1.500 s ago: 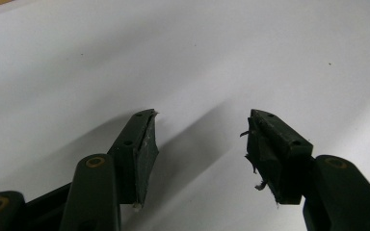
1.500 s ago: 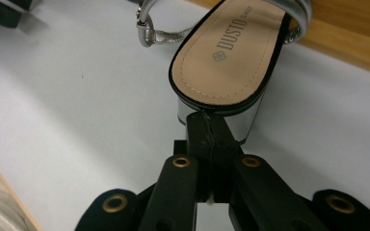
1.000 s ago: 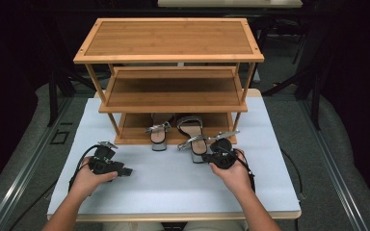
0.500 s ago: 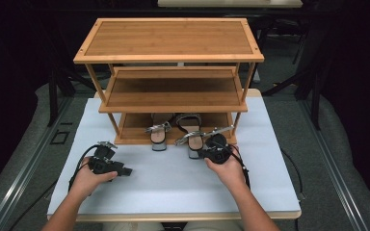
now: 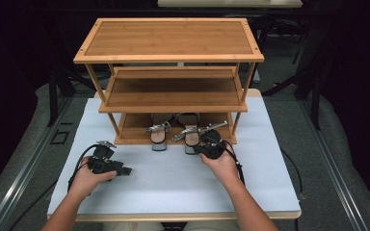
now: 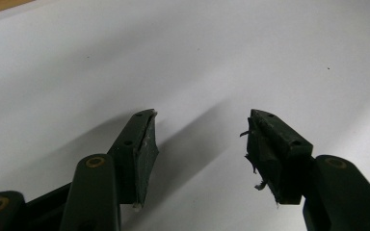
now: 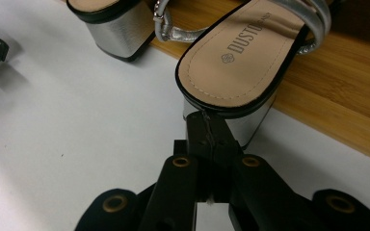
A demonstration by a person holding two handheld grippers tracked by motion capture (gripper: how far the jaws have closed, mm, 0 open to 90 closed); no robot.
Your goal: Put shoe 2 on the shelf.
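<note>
- Landmark = wooden rack (image 5: 168, 57), 3 shelves, standing on the white table (image 5: 173, 183) w/ its front facing me.
- Two sandals on the rack's bottom shelf, heels poking out past its front edge onto the table.
- Left sandal (image 5: 158, 134): silver strap, block heel, near the middle of the bottom shelf.
- Right sandal (image 5: 191, 134): just beside the first one; in the right gripper view (image 7: 250, 53) I see a tan insole w/ printed lettering, black rim, silver heel (image 7: 243, 122).
- My right gripper (image 5: 208, 148) sits at the rack's front edge, right behind the right sandal's heel. Jaws pressed together, no gap I can see, nothing between them; tips (image 7: 207, 132) are up against the heel's back, pinching nothing.
- My left gripper (image 5: 110, 164) is well clear of the rack, out front and off to its left, resting low over bare table. Jaws spread wide (image 6: 200, 144), empty, only white tabletop between them.
- Pads (image 6: 147, 154) look worn, frayed bits on the other one.
</note>
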